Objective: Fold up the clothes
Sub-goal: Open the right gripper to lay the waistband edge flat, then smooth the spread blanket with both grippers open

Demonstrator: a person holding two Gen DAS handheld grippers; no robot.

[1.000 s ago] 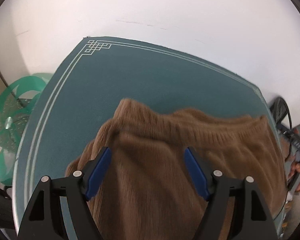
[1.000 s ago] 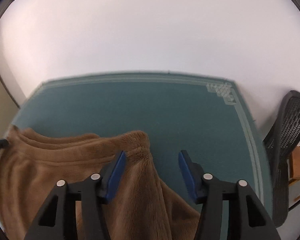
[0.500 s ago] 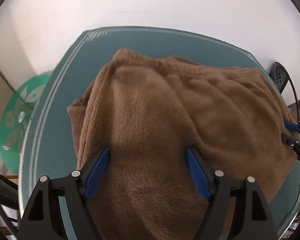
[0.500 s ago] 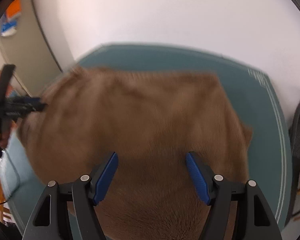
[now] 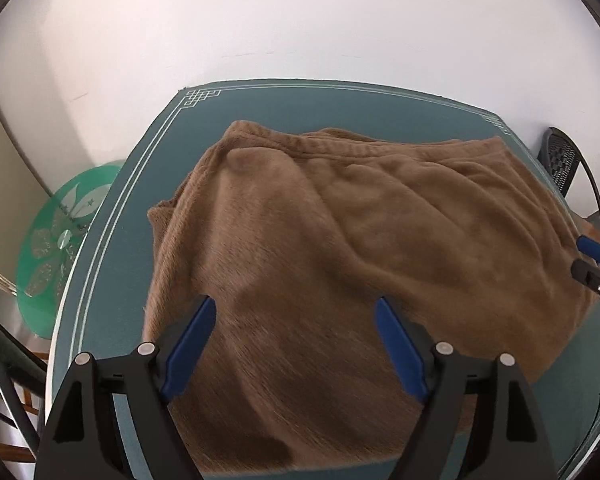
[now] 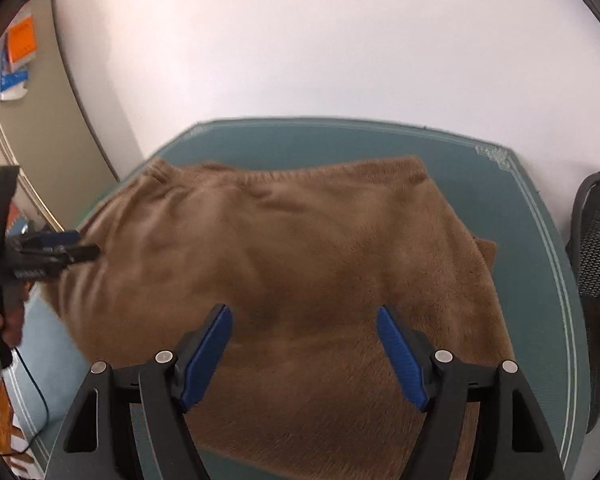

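Across the teal worktop (image 5: 259, 128) lies a brown fleece garment (image 5: 340, 240), folded over on itself, its ribbed band running along the far side and its bulk covering most of the surface, with one edge bunched at the left and the near hem close to the front edge. By its look the cloth is thick, soft and light, with a plush nap that should grip the pads well but will sag and drape the instant it is lifted; it has no stiffness to hold a crease, so any fold probably needs both ends carried together. The best holds appear to be the firmer ribbed band or the outer corners of the near hem, where the layers can be pinched together rather than one ply alone. Above the near part of the garment hangs the left gripper (image 5: 295, 340), tilted steeply down, its blue pads spread wide with nothing between them but the fleece below. The right gripper (image 6: 304, 344) is angled down over the same cloth, its jaws having just been opening and now likewise spread, pinching nothing. Each tool shows at the edge of the other's view. Beyond the worktop stand a pale wall (image 5: 300, 20), a green glass side table (image 5: 59, 236) and a black mesh chair (image 6: 596, 248).
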